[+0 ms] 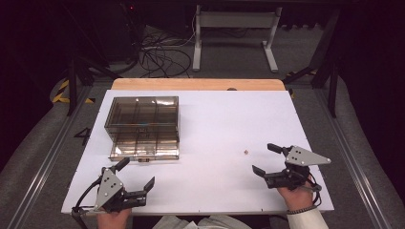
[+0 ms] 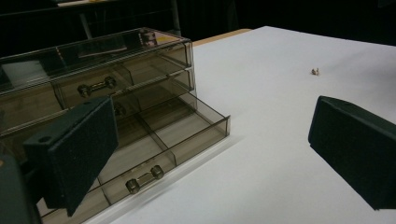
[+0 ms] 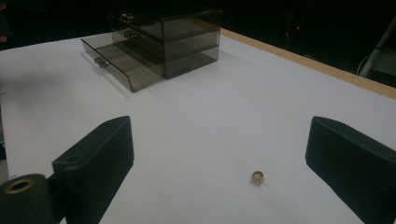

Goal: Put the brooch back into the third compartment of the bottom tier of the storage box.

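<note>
While both grippers rest near the desk's point(image 1: 215, 124) front edge, the left gripper point(image 1: 137, 175) and right gripper point(image 1: 267, 159) hold jaws spread, empty. A smoky drawer box point(image 1: 142, 125) sits toward the left edge, bottom drawer point(image 1: 144, 146) pulled out; a tiny bead point(image 1: 245, 151) lies near the right gripper.

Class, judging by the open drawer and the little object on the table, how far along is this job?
Done: the bottom drawer of the smoky drawer box is pulled out. In hand: nothing; the right hand-held gripper sits open near the small object. Left: grasping it, presumably stowing it and closing the drawer. The left hand-held gripper is open.
</note>
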`<control>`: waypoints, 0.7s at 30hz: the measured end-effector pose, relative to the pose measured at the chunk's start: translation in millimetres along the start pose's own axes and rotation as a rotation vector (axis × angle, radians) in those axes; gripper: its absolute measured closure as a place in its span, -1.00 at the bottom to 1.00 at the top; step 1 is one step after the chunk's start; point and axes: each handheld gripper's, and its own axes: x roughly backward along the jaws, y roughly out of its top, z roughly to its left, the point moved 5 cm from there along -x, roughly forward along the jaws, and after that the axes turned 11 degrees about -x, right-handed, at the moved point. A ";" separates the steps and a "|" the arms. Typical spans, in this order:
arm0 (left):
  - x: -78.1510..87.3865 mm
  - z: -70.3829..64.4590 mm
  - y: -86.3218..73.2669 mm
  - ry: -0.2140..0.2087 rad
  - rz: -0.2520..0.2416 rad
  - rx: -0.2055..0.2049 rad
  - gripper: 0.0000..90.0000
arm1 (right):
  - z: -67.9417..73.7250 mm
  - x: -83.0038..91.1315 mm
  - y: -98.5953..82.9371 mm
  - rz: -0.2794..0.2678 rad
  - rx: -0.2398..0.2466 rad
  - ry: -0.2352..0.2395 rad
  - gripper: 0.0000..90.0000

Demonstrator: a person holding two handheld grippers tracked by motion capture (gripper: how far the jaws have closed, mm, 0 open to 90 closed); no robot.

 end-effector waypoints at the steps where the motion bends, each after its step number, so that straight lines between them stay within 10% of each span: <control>1: 0.0 0.0 0.0 0.000 0.001 0.000 -0.94 | -0.2 -1.5 1.2 0.002 0.003 0.003 -0.81; 21: -0.7 0.6 -0.9 -0.005 0.008 0.001 -0.94 | -11.0 -24.3 16.4 0.042 -0.018 0.018 -0.83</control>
